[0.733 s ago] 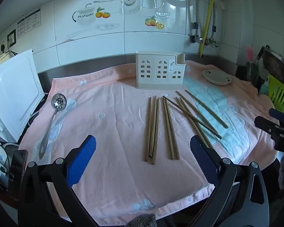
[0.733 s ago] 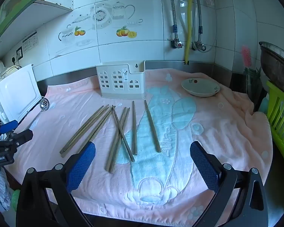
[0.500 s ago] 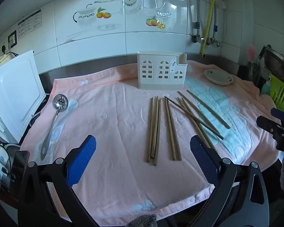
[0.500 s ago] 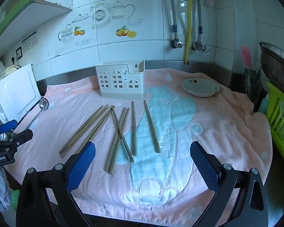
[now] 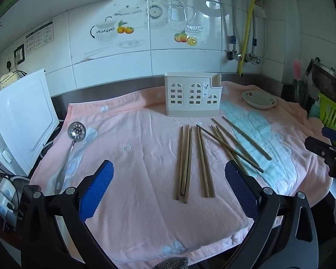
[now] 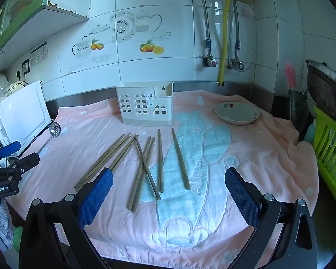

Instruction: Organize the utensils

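Left wrist: left gripper [image 5: 169, 185] hovers over chopsticks [image 5: 184, 163], fingers [image 5: 96, 189] spread.

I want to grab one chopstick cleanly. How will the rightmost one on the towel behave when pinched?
The rightmost chopstick looks thin, stiff and probably light, so it should lift without bending. It lies alone, apart from the others, so a clean pinch seems feasible. Flat on the soft pink towel, it may press into the pile; held off-centre, it would likely tilt.

Pink towel [image 5: 134, 152], pale-blue cartoon print; brown chopsticks [image 5: 184, 161]; cream holder [image 5: 191, 96]
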Motion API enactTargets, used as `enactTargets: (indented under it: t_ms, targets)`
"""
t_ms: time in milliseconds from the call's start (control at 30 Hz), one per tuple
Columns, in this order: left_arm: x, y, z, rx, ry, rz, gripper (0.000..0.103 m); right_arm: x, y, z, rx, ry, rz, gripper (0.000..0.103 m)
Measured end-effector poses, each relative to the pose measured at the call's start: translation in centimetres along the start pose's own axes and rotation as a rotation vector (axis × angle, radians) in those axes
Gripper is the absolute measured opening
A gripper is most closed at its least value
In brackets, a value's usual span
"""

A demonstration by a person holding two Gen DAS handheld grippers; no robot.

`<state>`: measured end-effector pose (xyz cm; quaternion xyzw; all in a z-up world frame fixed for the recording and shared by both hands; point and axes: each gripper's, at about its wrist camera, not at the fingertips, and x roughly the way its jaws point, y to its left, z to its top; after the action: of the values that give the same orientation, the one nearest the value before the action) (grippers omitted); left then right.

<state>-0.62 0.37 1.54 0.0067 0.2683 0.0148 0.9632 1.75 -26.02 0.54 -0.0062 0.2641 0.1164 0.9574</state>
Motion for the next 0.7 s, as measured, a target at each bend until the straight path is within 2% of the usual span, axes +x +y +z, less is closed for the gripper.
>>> enactTargets:
  t_ms: [700]
  targets:
    - [-1.1, -0.3, 0.1, 0.016, -0.018, 0.007, 0.098, -0.6, 0.0, 0.3, 0.000, -0.007, 0.001, 0.097]
